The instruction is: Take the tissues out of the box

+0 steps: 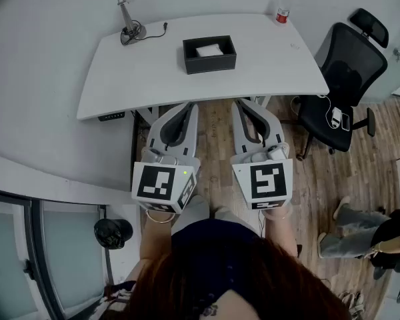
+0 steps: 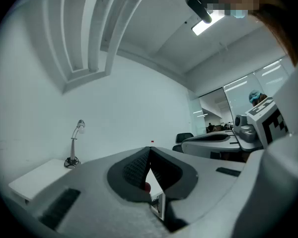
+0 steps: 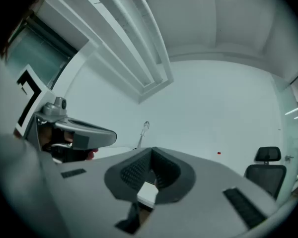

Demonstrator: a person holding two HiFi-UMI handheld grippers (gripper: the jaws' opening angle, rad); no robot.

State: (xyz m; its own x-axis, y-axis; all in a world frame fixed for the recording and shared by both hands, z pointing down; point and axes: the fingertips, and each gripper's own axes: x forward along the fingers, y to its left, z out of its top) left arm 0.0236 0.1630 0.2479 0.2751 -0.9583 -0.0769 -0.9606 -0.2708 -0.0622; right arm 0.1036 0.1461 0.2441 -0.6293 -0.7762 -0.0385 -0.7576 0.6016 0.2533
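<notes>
A black open-topped tissue box (image 1: 209,55) stands in the middle of the white desk (image 1: 153,72), with white tissues (image 1: 209,49) showing inside it. My left gripper (image 1: 185,106) and right gripper (image 1: 245,103) are held level side by side, short of the desk's near edge and well back from the box. Both are shut with nothing between their jaws. In the left gripper view the left gripper's (image 2: 149,150) dark pads meet at the tips. The right gripper's (image 3: 151,151) pads in its own view are closed together as well. The box itself does not show clearly in either gripper view.
A desk lamp (image 1: 127,15) stands at the desk's far left corner and a small bottle (image 1: 283,8) at its far right. A black office chair (image 1: 343,79) is right of the desk. Another person's legs (image 1: 357,235) are on the wooden floor at right. A glass partition runs along the left.
</notes>
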